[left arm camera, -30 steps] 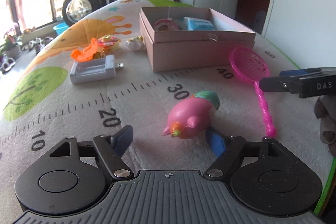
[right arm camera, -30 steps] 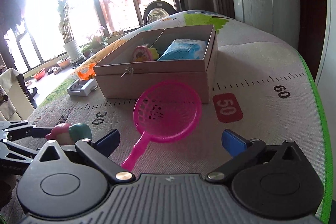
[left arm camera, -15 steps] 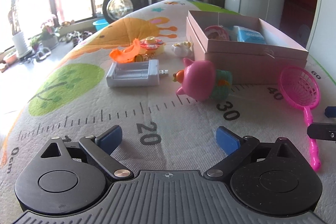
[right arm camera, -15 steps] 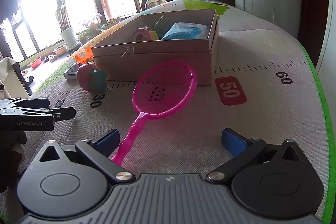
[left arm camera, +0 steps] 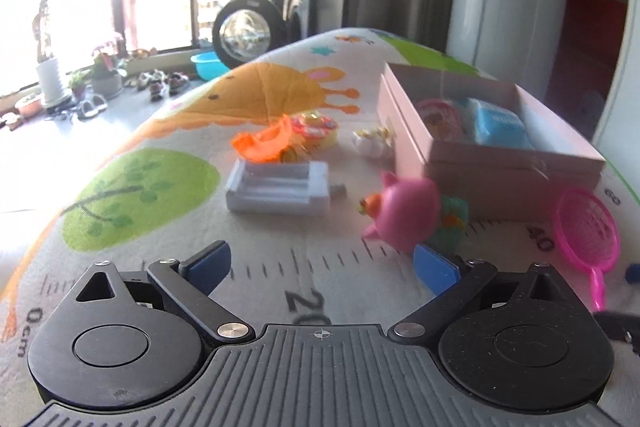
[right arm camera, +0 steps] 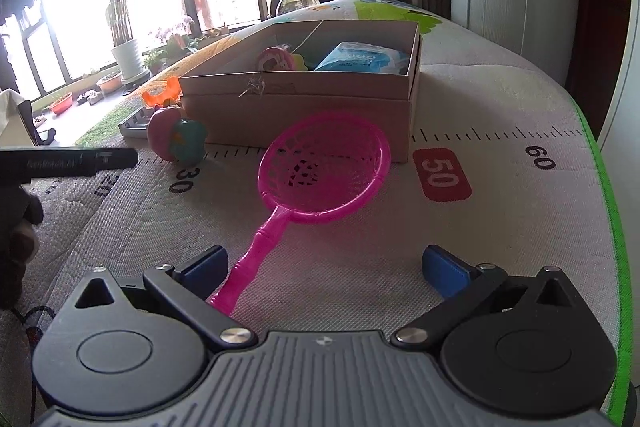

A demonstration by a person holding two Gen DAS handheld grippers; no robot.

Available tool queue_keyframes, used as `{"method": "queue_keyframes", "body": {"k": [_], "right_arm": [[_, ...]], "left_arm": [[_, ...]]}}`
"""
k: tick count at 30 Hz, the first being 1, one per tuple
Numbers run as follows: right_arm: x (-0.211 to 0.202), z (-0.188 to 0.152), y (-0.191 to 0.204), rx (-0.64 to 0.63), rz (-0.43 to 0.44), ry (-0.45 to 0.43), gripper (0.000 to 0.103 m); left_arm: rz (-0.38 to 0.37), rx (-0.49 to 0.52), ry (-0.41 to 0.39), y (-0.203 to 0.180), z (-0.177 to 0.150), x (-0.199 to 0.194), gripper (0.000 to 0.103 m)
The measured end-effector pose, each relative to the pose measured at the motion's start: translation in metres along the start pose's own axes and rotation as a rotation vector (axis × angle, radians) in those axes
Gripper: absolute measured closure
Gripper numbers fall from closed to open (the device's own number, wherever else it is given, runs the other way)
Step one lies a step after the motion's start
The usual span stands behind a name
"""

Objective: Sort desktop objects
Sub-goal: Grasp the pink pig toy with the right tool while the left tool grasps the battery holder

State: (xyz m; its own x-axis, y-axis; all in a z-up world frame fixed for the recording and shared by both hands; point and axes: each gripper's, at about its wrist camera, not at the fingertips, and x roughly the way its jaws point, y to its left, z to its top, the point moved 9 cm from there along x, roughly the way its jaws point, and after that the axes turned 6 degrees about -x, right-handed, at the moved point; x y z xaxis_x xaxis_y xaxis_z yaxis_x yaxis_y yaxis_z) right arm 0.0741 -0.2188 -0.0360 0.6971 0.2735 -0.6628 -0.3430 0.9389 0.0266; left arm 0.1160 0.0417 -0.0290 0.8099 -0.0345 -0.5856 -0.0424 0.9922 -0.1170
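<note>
A pink pig toy (left arm camera: 406,215) with a green back stands on the mat beside the pink box (left arm camera: 500,163); it also shows in the right wrist view (right arm camera: 176,139). My left gripper (left arm camera: 324,265) is open and empty, just short of the pig. A pink toy net (right arm camera: 320,171) lies before the box (right arm camera: 312,115), its handle reaching between the fingers of my right gripper (right arm camera: 324,267), which is open. The box holds a blue tissue pack (right arm camera: 364,57) and a round pink toy (right arm camera: 276,59).
A grey battery charger (left arm camera: 278,191), an orange toy (left arm camera: 264,141), a yellow-and-pink toy (left arm camera: 316,127) and a small white toy (left arm camera: 372,143) lie left of the box. The printed mat (left arm camera: 160,187) curves down at its left edge. The left gripper shows in the right wrist view (right arm camera: 68,161).
The left gripper has swung right and closer to the pig, which stands upright by the box after lying between its fingers. The right gripper moved forward over the net handle.
</note>
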Motion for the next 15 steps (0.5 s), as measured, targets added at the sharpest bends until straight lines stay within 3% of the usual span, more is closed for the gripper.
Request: {"method": "queue_keyframes", "body": {"k": [4,8,10,14,15], "right_arm": [[0.001,-0.001,0.002,-0.017,-0.014,0.006,0.0],[0.001,-0.001,0.002,-0.023,-0.017,0.007,0.0],[0.0,0.0,0.002,-0.024,-0.003,0.004,0.0],[-0.019,0.019,0.018,-0.124,0.017,-0.086,0.0],[-0.026,0.027,0.027,-0.181,0.012,-0.124,0.0]], "left_arm": [[0.069,-0.027,-0.013,0.02,0.028,0.037,0.002],[0.001,-0.056,0.066,0.024,0.036,0.067,0.002],[0.009,-0.055,0.086,0.026,0.035,0.074,0.002],[-0.01,-0.031,0.079,0.025,0.031,0.066,0.02],[-0.015,-0.024,0.083,0.025,0.029,0.063,0.02]]}}
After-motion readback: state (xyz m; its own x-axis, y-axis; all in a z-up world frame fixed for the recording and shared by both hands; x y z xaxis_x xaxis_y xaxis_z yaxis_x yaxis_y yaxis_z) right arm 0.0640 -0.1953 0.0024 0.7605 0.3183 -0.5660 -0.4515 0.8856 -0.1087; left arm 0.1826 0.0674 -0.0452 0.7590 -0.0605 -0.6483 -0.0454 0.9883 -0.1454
